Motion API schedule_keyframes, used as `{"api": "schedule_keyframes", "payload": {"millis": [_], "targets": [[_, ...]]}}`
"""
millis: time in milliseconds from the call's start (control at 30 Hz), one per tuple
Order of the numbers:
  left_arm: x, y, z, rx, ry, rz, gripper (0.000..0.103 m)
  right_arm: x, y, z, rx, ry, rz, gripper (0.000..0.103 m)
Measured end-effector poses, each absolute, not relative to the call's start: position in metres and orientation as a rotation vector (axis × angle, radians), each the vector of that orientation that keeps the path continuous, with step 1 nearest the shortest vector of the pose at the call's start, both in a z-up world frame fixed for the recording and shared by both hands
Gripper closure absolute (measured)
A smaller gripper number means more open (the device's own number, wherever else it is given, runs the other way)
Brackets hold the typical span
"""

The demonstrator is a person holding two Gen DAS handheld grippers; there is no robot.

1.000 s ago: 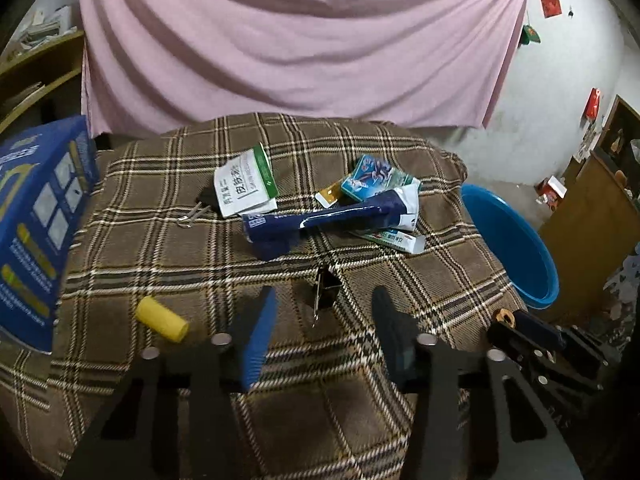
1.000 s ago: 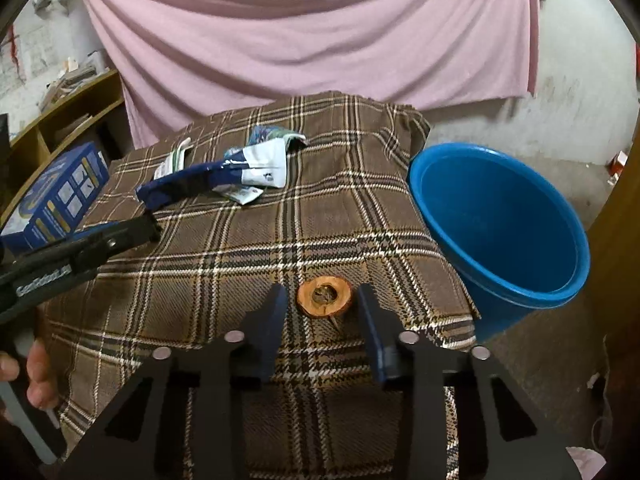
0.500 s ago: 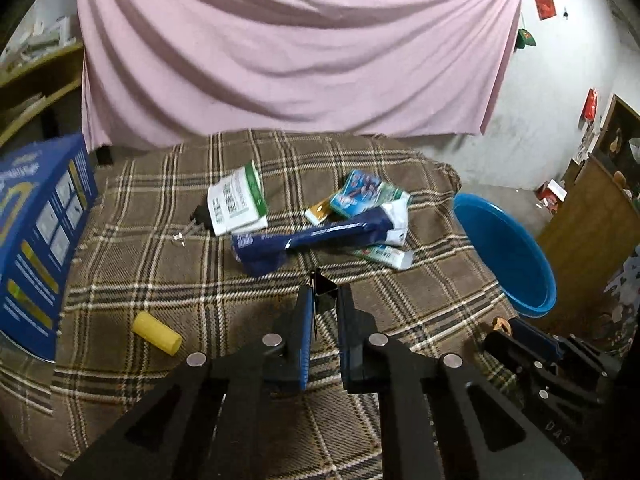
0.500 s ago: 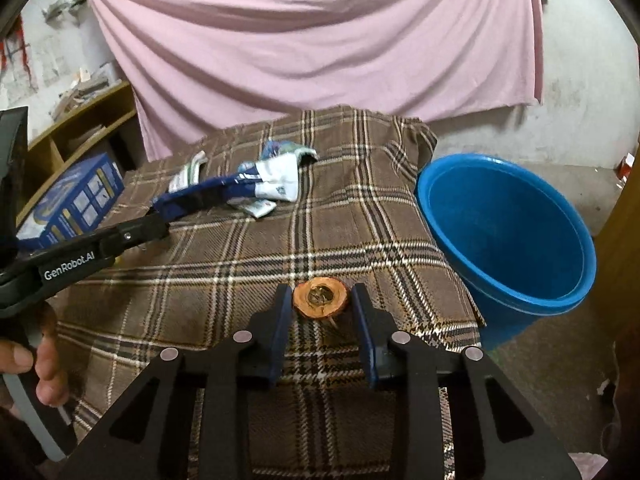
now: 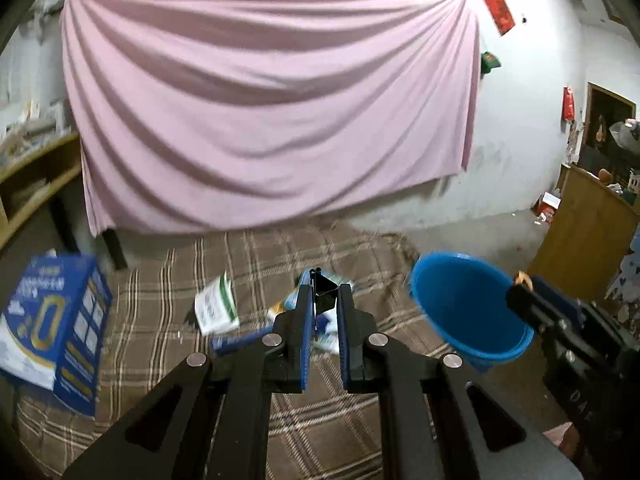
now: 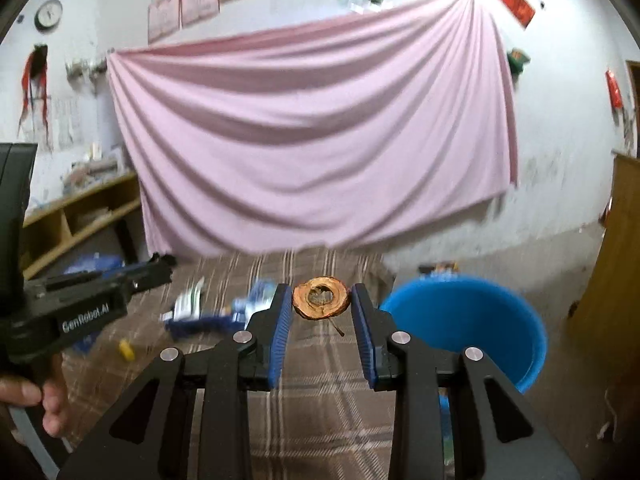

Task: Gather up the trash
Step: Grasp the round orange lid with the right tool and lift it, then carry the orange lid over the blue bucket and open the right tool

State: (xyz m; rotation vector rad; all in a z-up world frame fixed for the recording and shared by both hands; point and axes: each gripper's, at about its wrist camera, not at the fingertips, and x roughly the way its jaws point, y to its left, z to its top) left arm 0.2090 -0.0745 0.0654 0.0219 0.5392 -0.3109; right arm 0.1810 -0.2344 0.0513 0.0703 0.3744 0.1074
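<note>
The left gripper [image 5: 324,294] is clamping a small black binder clip [image 5: 325,294] between its blue pads, and the clip is hanging above the plaid-covered table [image 5: 160,360], clear of the cloth. The right gripper [image 6: 322,306] is pinching a dried orange-brown fruit slice [image 6: 321,304] — a ring with a dark hollow middle — between its fingertips, also held up in the air over the table's right edge.

A blue plastic basin [image 6: 472,320] is standing on the floor just beside the right edge of the table; in the left wrist view the same basin [image 5: 468,312] is sitting to the right of the clip, with the right gripper's black body showing in front of it.

More litter is lying toward the far middle of the table: a white-and-green packet [image 5: 216,308], a long dark blue wrapper [image 5: 236,342] and some blurred coloured packets behind the left fingers. A small yellow cylinder [image 6: 126,350] is lying nearer the left edge, and a big blue carton [image 5: 56,328] is standing at the left edge.

A pink sheet [image 5: 272,112] is hanging on the wall behind — both views are slightly blurred.
</note>
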Motion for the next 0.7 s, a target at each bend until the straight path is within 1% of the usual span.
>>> {"api": "schedule_keyframes", "payload": {"millis": [333,533,700], "targets": [[0.198,-0.114,0.106,0.071,0.392,-0.331,0.094,0.181,-0.272,0.093,0.071,0.172,0.047,0.075],[0.195,-0.139,0.116,0.062,0.3,-0.364,0.094,0.177,-0.299,0.106,0.084,0.066,-0.007,0.075],[0.202,-0.161,0.117,0.078,0.26,-0.393,0.094,0.177,-0.322,0.109,0.092,0.013,-0.046,0.075]]}}
